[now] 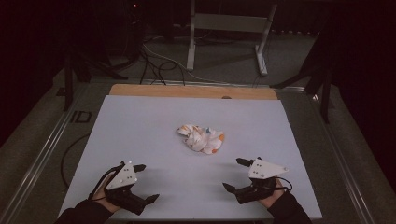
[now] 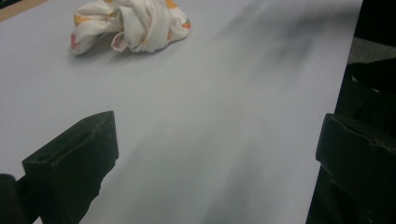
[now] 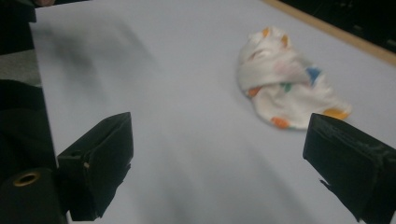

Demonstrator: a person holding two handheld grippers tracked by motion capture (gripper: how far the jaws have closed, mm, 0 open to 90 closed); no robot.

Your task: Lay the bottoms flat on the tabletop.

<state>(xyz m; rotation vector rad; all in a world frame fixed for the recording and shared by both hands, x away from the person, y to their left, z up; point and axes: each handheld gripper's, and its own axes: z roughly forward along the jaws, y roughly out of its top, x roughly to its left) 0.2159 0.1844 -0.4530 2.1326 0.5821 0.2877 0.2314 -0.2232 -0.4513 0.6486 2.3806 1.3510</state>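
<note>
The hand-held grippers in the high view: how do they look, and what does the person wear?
Each hand-held gripper, left and right, has a black body with two black, blocky jaws and a pale grey three-cornered plate on top, dotted with small dark marks. Thin black cables trail from them. The sleeves are dark.

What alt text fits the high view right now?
A crumpled white cloth with coloured spots lies mid-table, untouched. Nearer the person, the left gripper and right gripper sit open on either side, jaws pointing inward.

Dim room, grey floor (image 1: 224, 60) with cables (image 1: 156, 65), white frame (image 1: 229, 28) behind
</note>
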